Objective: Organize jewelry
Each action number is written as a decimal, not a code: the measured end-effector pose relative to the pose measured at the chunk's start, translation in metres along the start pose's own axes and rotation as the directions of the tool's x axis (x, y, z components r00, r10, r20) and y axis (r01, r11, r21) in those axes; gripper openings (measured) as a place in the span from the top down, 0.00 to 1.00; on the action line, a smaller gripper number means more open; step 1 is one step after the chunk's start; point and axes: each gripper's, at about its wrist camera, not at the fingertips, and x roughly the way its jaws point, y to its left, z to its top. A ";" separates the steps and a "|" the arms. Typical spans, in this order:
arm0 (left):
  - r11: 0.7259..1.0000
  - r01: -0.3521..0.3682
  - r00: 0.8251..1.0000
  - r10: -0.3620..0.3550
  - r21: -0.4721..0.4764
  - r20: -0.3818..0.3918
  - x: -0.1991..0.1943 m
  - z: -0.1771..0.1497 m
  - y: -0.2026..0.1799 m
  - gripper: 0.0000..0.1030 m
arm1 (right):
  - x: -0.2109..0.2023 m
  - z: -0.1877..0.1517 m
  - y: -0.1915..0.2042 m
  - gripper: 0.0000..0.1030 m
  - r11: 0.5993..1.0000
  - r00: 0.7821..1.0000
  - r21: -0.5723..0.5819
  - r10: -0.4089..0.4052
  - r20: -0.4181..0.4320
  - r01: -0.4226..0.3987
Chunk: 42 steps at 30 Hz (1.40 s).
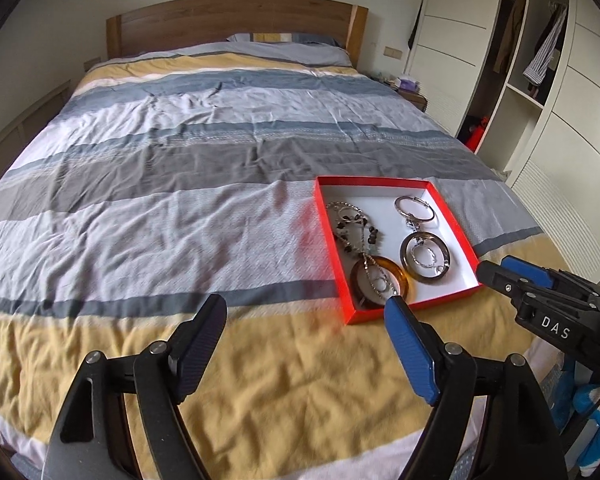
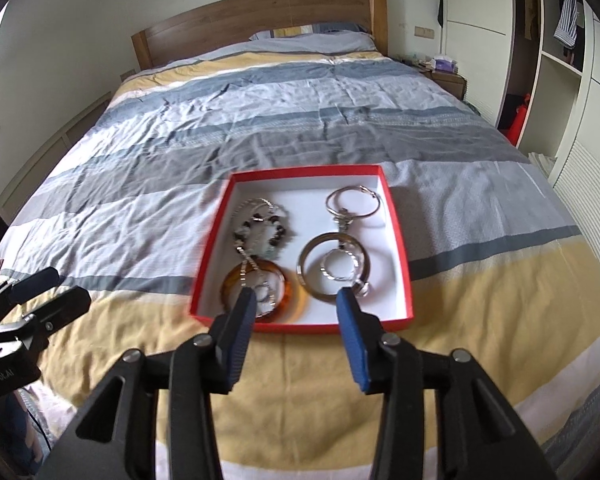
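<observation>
Bracelets [image 2: 260,294] in red box [image 2: 400,240] on bed, left hand-held gripper [image 1: 306,330] and right hand-held gripper [image 2: 296,320] both agape, empty.

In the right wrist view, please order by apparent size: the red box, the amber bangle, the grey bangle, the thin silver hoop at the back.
1. red box
2. amber bangle and grey bangle: look alike, not ranked
3. thin silver hoop, though it lies farther away
</observation>
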 end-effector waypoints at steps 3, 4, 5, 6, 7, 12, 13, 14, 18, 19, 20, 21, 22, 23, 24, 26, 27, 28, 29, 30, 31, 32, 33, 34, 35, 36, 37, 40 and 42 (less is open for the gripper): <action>1.000 -0.010 1.000 0.010 -0.006 0.013 -0.012 -0.005 0.003 0.22 | -0.011 -0.002 0.008 0.58 1.000 1.000 -0.001 0.004 0.015 -0.004; 1.000 -0.014 1.000 0.014 -0.008 0.019 -0.016 -0.007 0.005 0.22 | -0.014 -0.003 0.010 0.57 1.000 1.000 0.000 0.005 0.019 -0.005; 1.000 -0.017 1.000 0.017 -0.010 0.024 -0.019 -0.009 0.006 0.22 | -0.017 -0.003 0.012 0.56 1.000 1.000 0.001 0.007 0.023 -0.007; 1.000 -0.023 0.999 0.023 -0.014 0.031 -0.024 -0.010 0.009 0.21 | -0.021 -0.004 0.015 0.55 1.000 1.000 0.001 0.009 0.027 -0.009; 0.999 -0.029 0.999 0.029 -0.016 0.036 -0.027 -0.012 0.010 0.21 | -0.024 -0.005 0.016 0.54 1.000 0.999 0.001 0.009 0.030 -0.009; 0.998 -0.059 0.996 0.061 -0.032 0.063 -0.045 -0.020 0.020 0.19 | -0.038 -0.012 0.026 0.51 1.000 0.999 0.004 0.016 0.042 -0.016; 0.997 -0.065 0.995 0.068 -0.034 0.068 -0.049 -0.021 0.022 0.19 | -0.040 -0.014 0.028 0.51 1.000 0.999 0.003 0.017 0.045 -0.017; 0.997 -0.073 0.994 0.076 -0.034 0.073 -0.052 -0.022 0.024 0.19 | -0.042 -0.015 0.029 0.51 1.000 0.999 0.002 0.019 0.046 -0.019; 0.994 -0.096 0.991 0.099 -0.043 0.092 -0.065 -0.028 0.031 0.19 | -0.051 -0.020 0.037 0.50 1.000 0.998 0.002 0.026 0.057 -0.027; 0.994 -0.098 0.990 0.102 -0.046 0.096 -0.067 -0.028 0.032 0.19 | -0.054 -0.021 0.039 0.49 1.000 0.998 0.001 0.028 0.060 -0.028; 0.994 -0.102 0.989 0.107 -0.049 0.100 -0.070 -0.029 0.034 0.19 | -0.056 -0.022 0.042 0.49 1.000 0.998 -0.001 0.028 0.062 -0.028; 0.993 -0.107 0.988 0.111 -0.051 0.104 -0.073 -0.030 0.036 0.19 | -0.058 -0.023 0.045 0.49 1.000 0.997 -0.003 0.029 0.065 -0.029; 0.993 -0.110 0.988 0.115 -0.052 0.107 -0.075 -0.031 0.038 0.19 | -0.059 -0.024 0.047 0.48 1.000 0.997 -0.005 0.030 0.066 -0.030; 0.992 -0.111 0.987 0.117 -0.054 0.110 -0.077 -0.032 0.039 0.18 | -0.061 -0.024 0.049 0.48 1.000 0.997 -0.007 0.030 0.068 -0.029; 0.992 -0.112 0.986 0.118 -0.058 0.115 -0.080 -0.033 0.041 0.18 | -0.063 -0.025 0.052 0.48 1.000 0.997 -0.011 0.029 0.072 -0.028; 0.991 -0.114 0.985 0.121 -0.064 0.122 -0.085 -0.035 0.045 0.16 | -0.068 -0.027 0.057 0.47 1.000 0.997 -0.016 0.027 0.078 -0.026; 0.991 -0.116 0.984 0.124 -0.066 0.125 -0.088 -0.036 0.046 0.15 | -0.070 -0.028 0.060 0.47 1.000 0.996 -0.018 0.026 0.081 -0.024; 0.991 -0.119 0.984 0.127 -0.068 0.128 -0.090 -0.037 0.048 0.14 | -0.072 -0.028 0.062 0.47 1.000 0.996 -0.021 0.025 0.083 -0.023; 0.990 -0.120 0.983 0.128 -0.070 0.131 -0.092 -0.038 0.049 0.14 | -0.074 -0.028 0.064 0.46 1.000 0.996 -0.023 0.023 0.086 -0.021; 0.990 -0.123 0.982 0.132 -0.074 0.134 -0.094 -0.040 0.052 0.14 | -0.077 -0.030 0.066 0.46 0.999 0.996 -0.025 0.023 0.089 -0.021; 0.989 -0.127 0.981 0.136 -0.076 0.135 -0.096 -0.041 0.053 0.13 | -0.078 -0.030 0.067 0.46 0.999 0.996 -0.026 0.023 0.090 -0.021; 0.988 -0.130 0.981 0.140 -0.079 0.138 -0.099 -0.042 0.055 0.13 | -0.080 -0.031 0.070 0.46 0.999 0.995 -0.027 0.024 0.092 -0.021; 0.988 -0.132 0.980 0.143 -0.083 0.141 -0.102 -0.044 0.057 0.13 | -0.081 -0.033 0.072 0.45 0.999 0.995 -0.028 0.023 0.092 -0.021; 0.987 -0.133 0.979 0.144 -0.087 0.143 -0.105 -0.045 0.059 0.13 | -0.083 -0.034 0.074 0.45 0.999 0.995 -0.029 0.022 0.094 -0.020; 0.987 -0.134 0.978 0.147 -0.091 0.145 -0.108 -0.047 0.061 0.13 | -0.084 -0.035 0.076 0.44 0.999 0.995 -0.031 0.022 0.095 -0.019; 0.986 -0.138 0.977 0.151 -0.094 0.148 -0.111 -0.048 0.062 0.12 | -0.086 -0.037 0.078 0.44 0.999 0.995 -0.034 0.022 0.096 -0.019; 0.985 -0.142 0.976 0.155 -0.097 0.151 -0.113 -0.049 0.064 0.12 | -0.087 -0.038 0.080 0.42 0.999 0.995 -0.036 0.023 0.097 -0.019; 0.983 -0.148 0.974 0.164 -0.105 0.159 -0.121 -0.054 0.068 0.11 | -0.091 -0.042 0.089 0.39 0.999 0.995 -0.047 0.023 0.101 -0.019; 0.982 -0.157 0.971 0.173 -0.109 0.166 -0.128 -0.058 0.069 0.10 | -0.094 -0.045 0.093 0.38 0.998 0.994 -0.055 0.024 0.104 -0.019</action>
